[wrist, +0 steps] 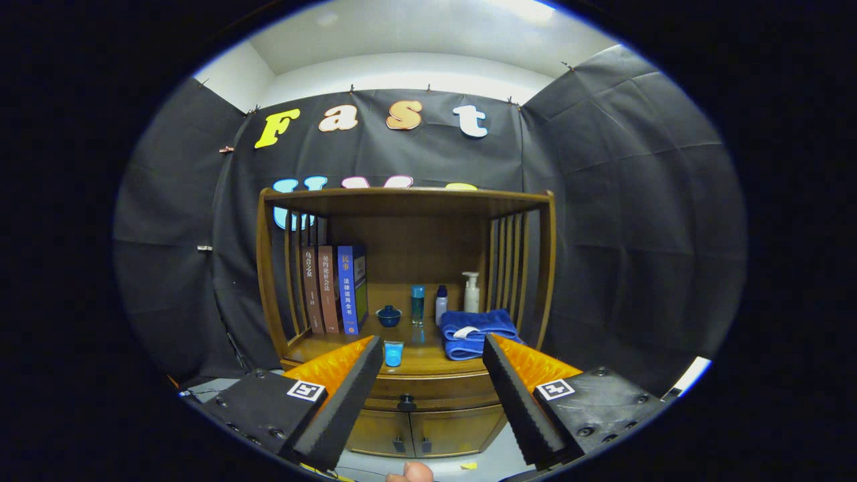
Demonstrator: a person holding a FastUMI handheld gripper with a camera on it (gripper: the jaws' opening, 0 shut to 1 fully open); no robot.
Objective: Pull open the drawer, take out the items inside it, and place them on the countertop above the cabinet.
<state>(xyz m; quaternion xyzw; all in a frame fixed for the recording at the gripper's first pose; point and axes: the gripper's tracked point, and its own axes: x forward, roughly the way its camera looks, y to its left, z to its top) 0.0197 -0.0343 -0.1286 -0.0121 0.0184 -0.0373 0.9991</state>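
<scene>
Gripper view: drawer (428,388) shut, beyond open tongs (433,361).

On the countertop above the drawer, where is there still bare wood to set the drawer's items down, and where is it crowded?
Bare wood on the countertop: in front of the books, left of the small blue cup. A narrower strip lies between that cup and the folded blue towel. Crowded: the back, with lidded bowl, bottles and pump dispenser. The gripper is open, drawer knob between its fingers.

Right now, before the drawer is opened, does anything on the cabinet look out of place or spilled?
Nothing stands out. The drawer is closed, the books and bottles stand upright, the blue towel lies folded, and the open gripper is empty.
</scene>
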